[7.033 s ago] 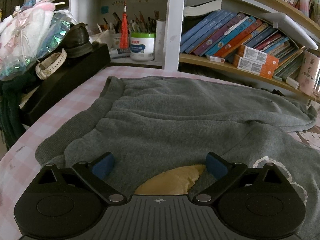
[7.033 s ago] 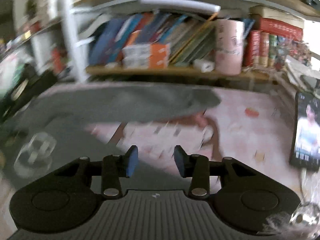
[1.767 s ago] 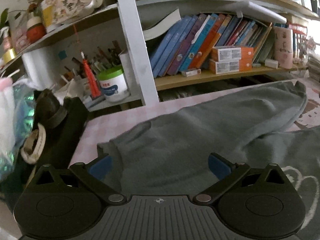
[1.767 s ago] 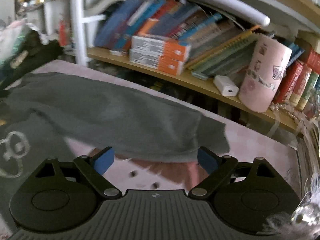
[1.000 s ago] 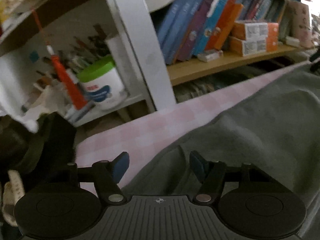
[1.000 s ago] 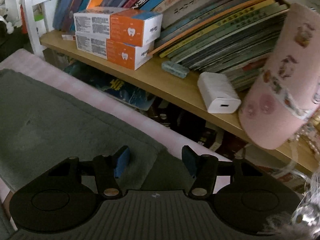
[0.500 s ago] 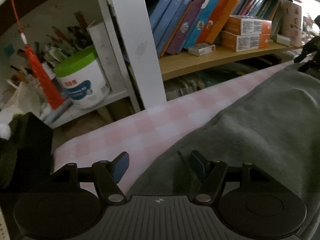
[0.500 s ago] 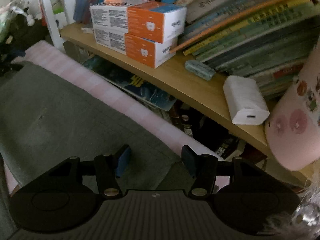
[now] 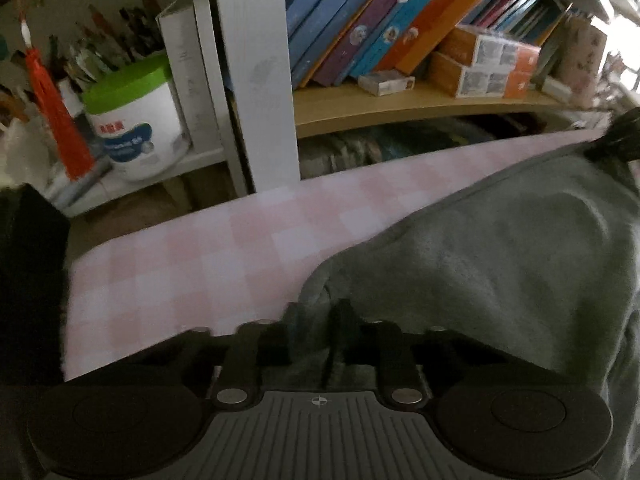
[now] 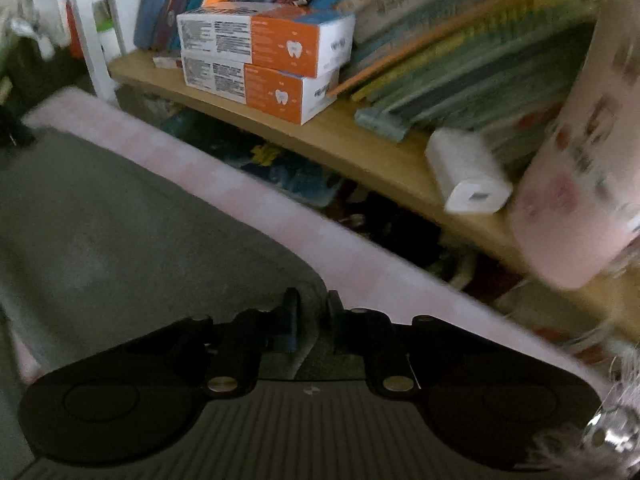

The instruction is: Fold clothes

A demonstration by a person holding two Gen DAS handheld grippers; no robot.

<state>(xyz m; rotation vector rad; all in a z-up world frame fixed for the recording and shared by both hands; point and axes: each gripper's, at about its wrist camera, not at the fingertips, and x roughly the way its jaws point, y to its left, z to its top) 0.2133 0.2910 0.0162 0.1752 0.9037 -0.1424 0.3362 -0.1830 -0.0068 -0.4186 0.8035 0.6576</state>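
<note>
The grey fleece garment [image 9: 500, 264] lies spread on the pink checked table cover [image 9: 192, 264], near the back edge by the bookshelf. Its cloth is thick, soft and a little wrinkled. In the left wrist view its corner is bunched up and pinched. In the right wrist view the garment [image 10: 120, 240] lies flat, and its rounded far corner is pinched too.

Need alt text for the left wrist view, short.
The left gripper is pinched shut on the edge of a grey sweatshirt lying on a pink checked tablecloth. Behind stand a bookshelf with leaning books and a green-lidded white tub.
</note>
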